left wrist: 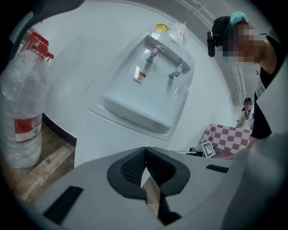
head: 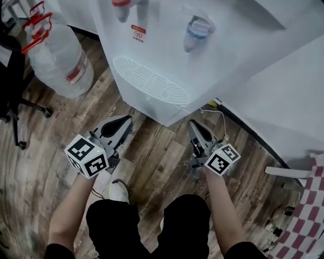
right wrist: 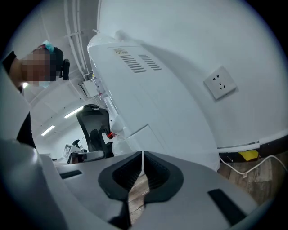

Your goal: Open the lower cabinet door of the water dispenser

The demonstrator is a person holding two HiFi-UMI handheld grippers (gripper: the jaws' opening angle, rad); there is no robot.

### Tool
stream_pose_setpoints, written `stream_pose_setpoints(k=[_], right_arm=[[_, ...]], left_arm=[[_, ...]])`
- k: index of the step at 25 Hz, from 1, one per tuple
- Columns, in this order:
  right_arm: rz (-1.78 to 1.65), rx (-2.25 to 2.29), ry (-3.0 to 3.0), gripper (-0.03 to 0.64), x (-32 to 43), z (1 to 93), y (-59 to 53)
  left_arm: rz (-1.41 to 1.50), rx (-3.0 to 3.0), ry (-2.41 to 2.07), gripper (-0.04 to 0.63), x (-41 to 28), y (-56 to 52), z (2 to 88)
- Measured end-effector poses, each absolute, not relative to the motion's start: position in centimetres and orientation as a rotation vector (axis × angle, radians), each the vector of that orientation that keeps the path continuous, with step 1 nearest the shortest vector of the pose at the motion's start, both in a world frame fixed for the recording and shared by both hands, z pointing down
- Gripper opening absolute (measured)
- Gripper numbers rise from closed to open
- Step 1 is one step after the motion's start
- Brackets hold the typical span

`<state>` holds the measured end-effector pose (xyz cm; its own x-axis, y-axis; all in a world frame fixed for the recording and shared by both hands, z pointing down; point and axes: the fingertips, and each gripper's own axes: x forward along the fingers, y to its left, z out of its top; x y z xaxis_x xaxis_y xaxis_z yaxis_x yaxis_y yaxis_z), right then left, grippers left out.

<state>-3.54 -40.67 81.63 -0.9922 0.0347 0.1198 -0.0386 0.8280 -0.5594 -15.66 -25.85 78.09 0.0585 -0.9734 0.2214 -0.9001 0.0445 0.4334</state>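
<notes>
White water dispenser [head: 167, 55] upright; cabinet door [right wrist: 146, 138] shut.

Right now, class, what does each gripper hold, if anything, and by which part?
Nothing is held: the left gripper and the right gripper both have jaws shut together, empty, before the water dispenser.

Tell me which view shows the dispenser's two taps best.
Left gripper view: both taps show whole on the front of the water dispenser. Head view crops the red tap, shows the blue tap fully. Right gripper view shows only the dispenser's side.
</notes>
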Motion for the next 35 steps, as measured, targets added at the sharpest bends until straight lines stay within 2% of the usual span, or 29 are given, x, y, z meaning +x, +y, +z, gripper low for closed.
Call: stream_pose_setpoints(k=[11,14,18,35], right_arm=[[0.713,-0.030,-2.980,0.032,-4.2,81.0,-42.0],[0.651,-0.047,-2.976,0.149,-4.9,80.7,-41.9],[0.569,-0.050,-2.985,0.209,-5.9,80.5,-42.3],[0.748,-0.024,-3.034,0.215,-6.7,79.6,-42.1]], left_arm=[[-0.197,1.883,-1.888,0.014,-15.1,-25.8,78.5],[-0.219,1.855,-1.933,0.014,-16.0,-25.4,77.6],[-0.223,1.836,-1.970,0.014,-16.4,-25.0,76.8],[-0.143,1.834,-2.011,0.014,-14.7,-24.4,75.3]])
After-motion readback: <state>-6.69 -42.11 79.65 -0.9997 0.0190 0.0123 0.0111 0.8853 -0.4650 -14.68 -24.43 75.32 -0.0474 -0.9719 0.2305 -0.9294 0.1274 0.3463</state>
